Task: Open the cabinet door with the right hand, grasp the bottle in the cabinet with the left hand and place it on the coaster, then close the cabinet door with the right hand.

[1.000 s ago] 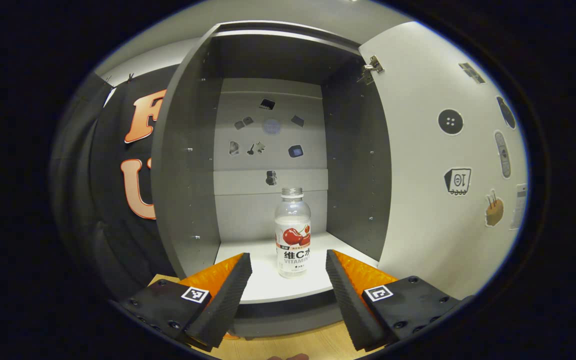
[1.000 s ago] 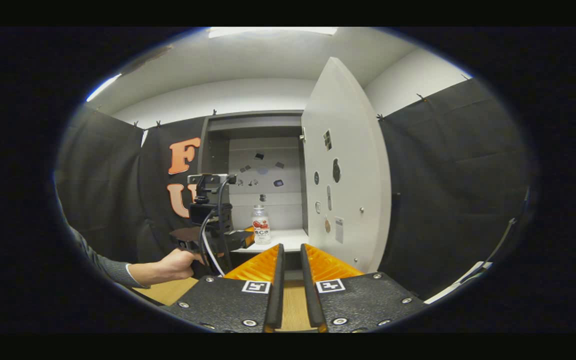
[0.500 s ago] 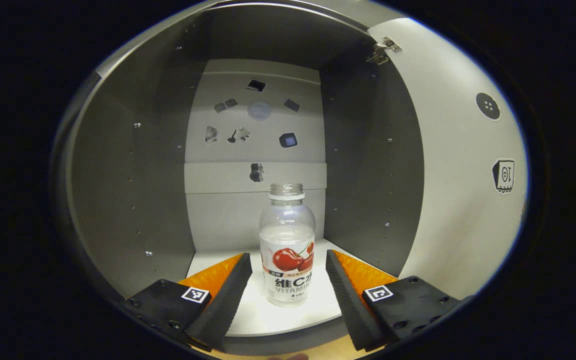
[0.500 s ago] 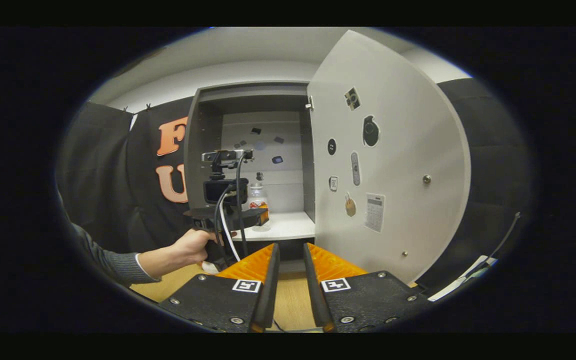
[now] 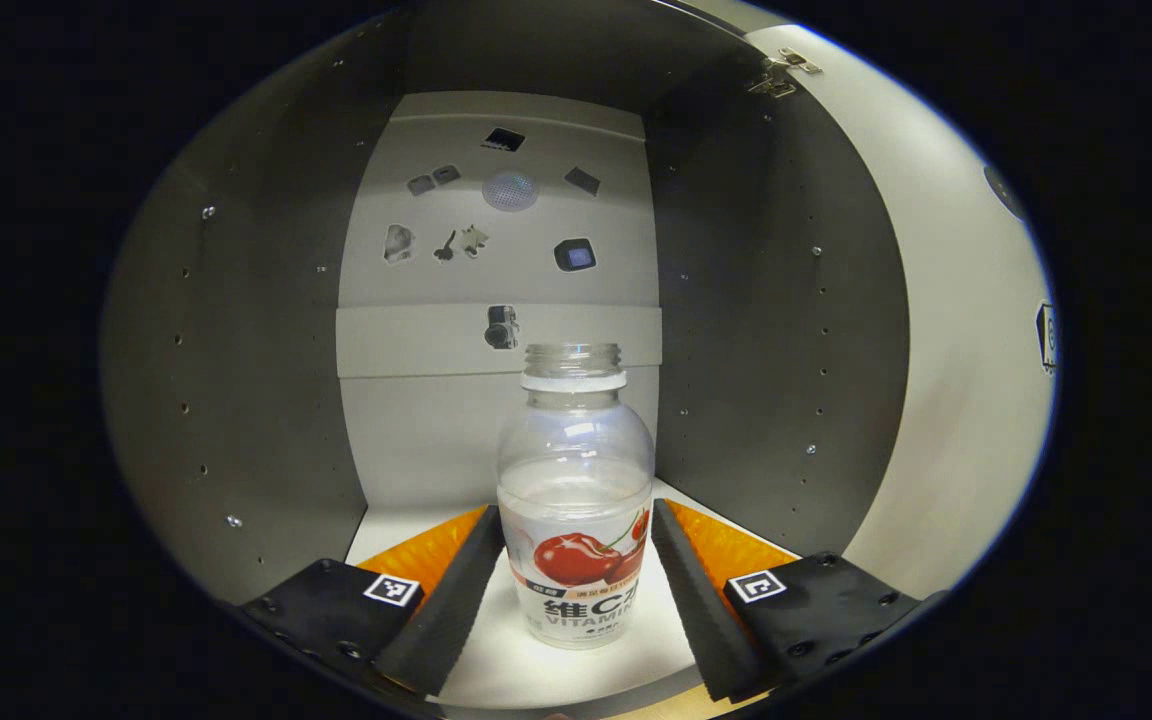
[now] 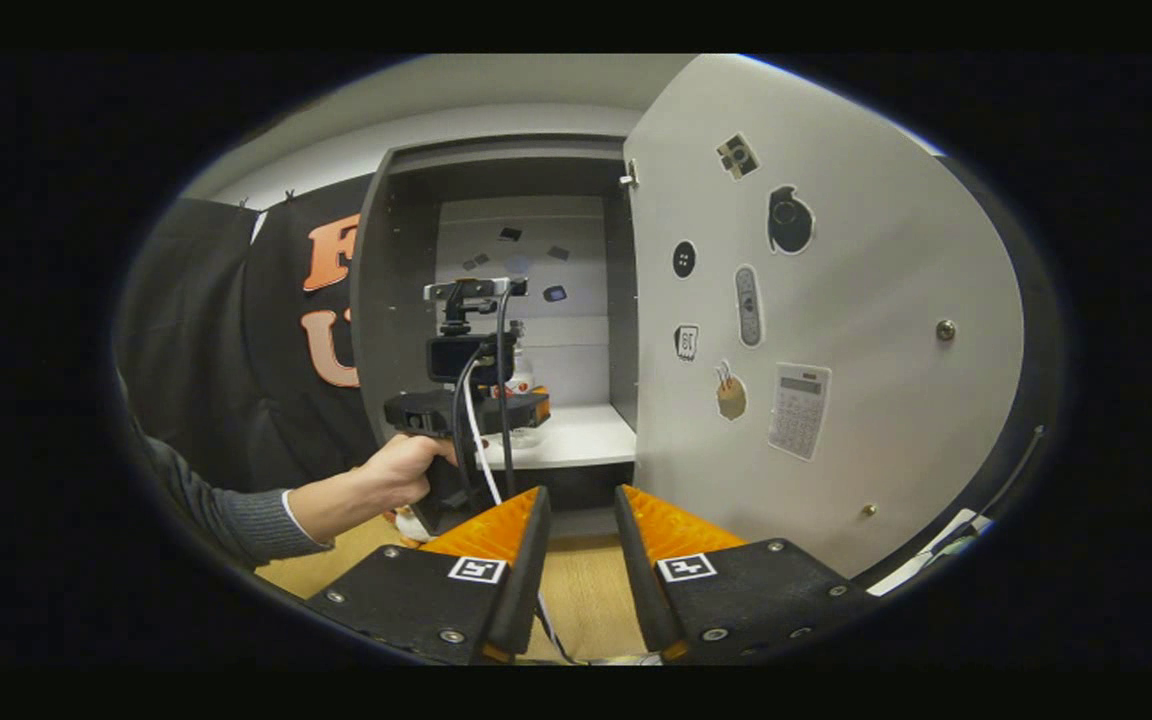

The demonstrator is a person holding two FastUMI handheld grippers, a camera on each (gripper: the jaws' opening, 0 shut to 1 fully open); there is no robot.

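Bottle (image 5: 576, 500) on cabinet (image 5: 246, 330) shelf now sits between left gripper (image 5: 576, 575) fingers, which have advanced inside, spread, not yet pinching. Door (image 6: 816, 330) stands open. Right gripper (image 6: 581, 560) hangs back, narrowly parted, empty. Grasp looks imminent.

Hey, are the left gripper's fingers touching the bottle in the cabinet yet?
Cannot tell. In the left gripper view the bottle stands between the open left gripper fingers, their tips meeting its outline with no plain gap or pressing shown.

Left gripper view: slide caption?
Open left gripper straddles the uncapped bottle on the cabinet shelf, door swung open.
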